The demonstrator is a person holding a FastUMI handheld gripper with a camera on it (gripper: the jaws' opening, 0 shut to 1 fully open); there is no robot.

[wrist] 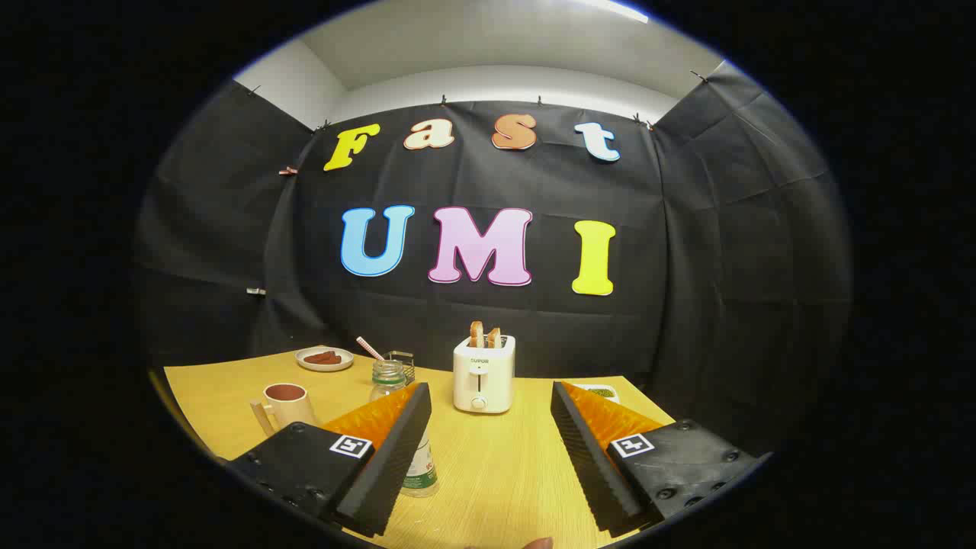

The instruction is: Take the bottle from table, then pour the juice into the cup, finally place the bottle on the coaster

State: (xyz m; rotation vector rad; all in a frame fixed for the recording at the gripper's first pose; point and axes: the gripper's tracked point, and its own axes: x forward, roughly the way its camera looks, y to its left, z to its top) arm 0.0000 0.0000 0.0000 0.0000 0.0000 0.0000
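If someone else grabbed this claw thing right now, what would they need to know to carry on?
Claw: open, holding nothing, fingers spread wide above the table.
Bottle: stands upright on the table, partly hidden behind the left finger, not between the fingers.
Cup: on the table, beyond and to the left of the bottle.
Toaster with bread stands straight ahead, beyond the fingers.
Coaster: I cannot pick it out.
Done: nothing yet; the bottle is not grasped.
Left: shift the claw left around the bottle, grip it, pour into the cup, set it on the coaster.

Bottle point(390, 381) body hidden behind left finger point(396, 450).
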